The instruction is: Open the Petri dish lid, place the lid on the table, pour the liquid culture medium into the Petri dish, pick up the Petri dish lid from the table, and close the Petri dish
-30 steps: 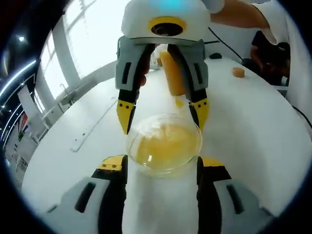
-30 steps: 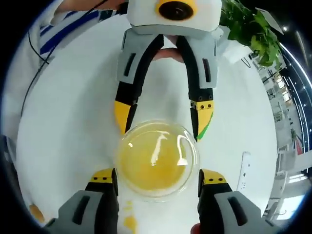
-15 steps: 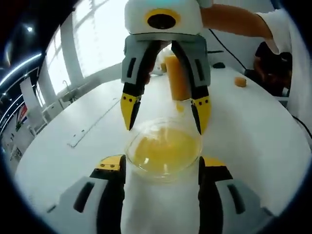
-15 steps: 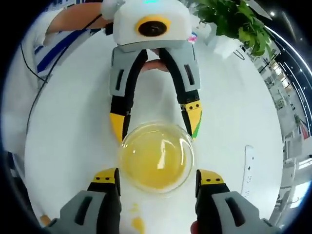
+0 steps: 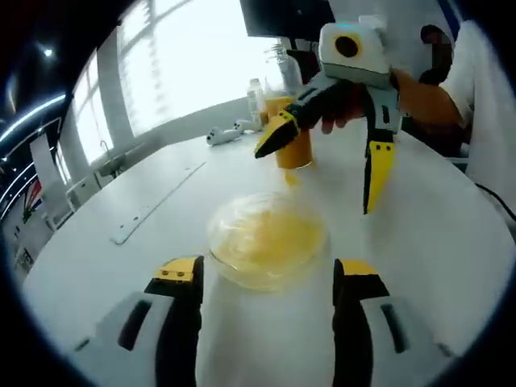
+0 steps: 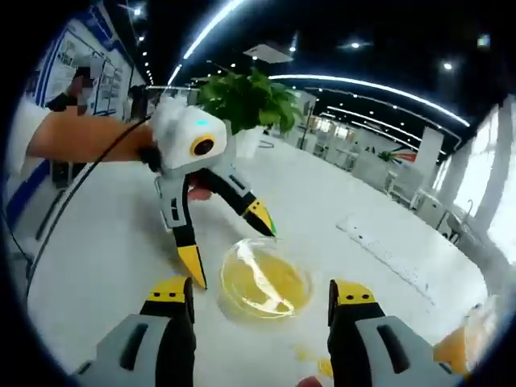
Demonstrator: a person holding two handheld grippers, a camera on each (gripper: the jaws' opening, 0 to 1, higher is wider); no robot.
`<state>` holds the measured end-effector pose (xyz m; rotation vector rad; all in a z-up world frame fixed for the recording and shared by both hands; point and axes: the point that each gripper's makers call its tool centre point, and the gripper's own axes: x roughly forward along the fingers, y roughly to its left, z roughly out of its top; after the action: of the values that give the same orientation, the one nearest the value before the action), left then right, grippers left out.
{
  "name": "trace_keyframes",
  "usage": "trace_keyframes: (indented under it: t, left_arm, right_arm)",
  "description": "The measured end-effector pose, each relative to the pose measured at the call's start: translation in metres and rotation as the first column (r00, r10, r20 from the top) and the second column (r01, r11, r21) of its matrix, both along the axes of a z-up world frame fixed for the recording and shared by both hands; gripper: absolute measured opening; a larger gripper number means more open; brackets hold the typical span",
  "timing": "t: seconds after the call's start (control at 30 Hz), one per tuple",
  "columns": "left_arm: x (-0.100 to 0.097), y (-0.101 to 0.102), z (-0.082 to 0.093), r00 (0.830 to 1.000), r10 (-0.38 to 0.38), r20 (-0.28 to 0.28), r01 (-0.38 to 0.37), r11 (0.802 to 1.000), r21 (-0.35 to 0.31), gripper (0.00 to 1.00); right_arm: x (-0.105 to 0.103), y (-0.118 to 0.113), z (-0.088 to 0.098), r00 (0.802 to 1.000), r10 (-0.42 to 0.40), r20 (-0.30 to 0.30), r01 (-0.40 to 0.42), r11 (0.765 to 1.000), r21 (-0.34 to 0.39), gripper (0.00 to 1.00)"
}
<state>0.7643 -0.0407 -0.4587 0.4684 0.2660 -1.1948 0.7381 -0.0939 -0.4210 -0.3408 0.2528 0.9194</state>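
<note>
Closed Petri dish on the desk, both grippers released

Petri dish [image 5: 268, 239], filled and lidded, sits between left gripper [image 5: 266, 278] jaws; right gripper [image 5: 343, 157] hangs spread above. Lift straight away, level, so nothing nudges the lid.

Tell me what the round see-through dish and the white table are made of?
The round clear Petri dish with yellow liquid looks like shiny clear plastic, maybe glass: you see the yellow through it, and light glints on its top. The smooth white table looks like matte laminate or painted board; I can't tell which.
</note>
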Motion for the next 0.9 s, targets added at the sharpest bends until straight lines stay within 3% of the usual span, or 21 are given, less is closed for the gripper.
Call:
trace_keyframes:
  t: [0.17, 0.23, 0.37, 0.63, 0.9]
  left_arm:
    - [-0.002, 0.001, 0.003, 1.0, -0.015, -0.002, 0.015, 0.999, -0.03, 0.58]
    - [-0.001, 0.0, 0.003, 1.0, -0.022, 0.001, 0.022, 0.999, -0.03, 0.58]
    - [0.001, -0.003, 0.002, 0.999, -0.035, -0.007, 0.035, 0.999, -0.038, 0.58]
    - [0.003, -0.006, 0.003, 0.999, -0.054, -0.007, 0.054, 0.998, -0.032, 0.58]
    - [-0.002, -0.008, 0.0, 0.993, -0.115, -0.018, 0.115, 0.993, 0.021, 0.57]
  right_arm:
    - [0.011, -0.003, -0.018, 0.998, 0.058, -0.002, -0.058, 0.998, 0.041, 0.65]
    - [0.017, -0.002, -0.02, 0.997, 0.064, 0.029, -0.066, 0.996, 0.054, 0.65]
    - [0.023, -0.001, -0.038, 0.998, 0.069, -0.015, -0.068, 0.997, 0.039, 0.63]
    - [0.034, 0.001, -0.044, 0.997, 0.071, -0.02, -0.07, 0.997, 0.025, 0.59]
    - [0.035, 0.01, -0.044, 0.996, 0.093, -0.015, -0.093, 0.996, 0.015, 0.57]
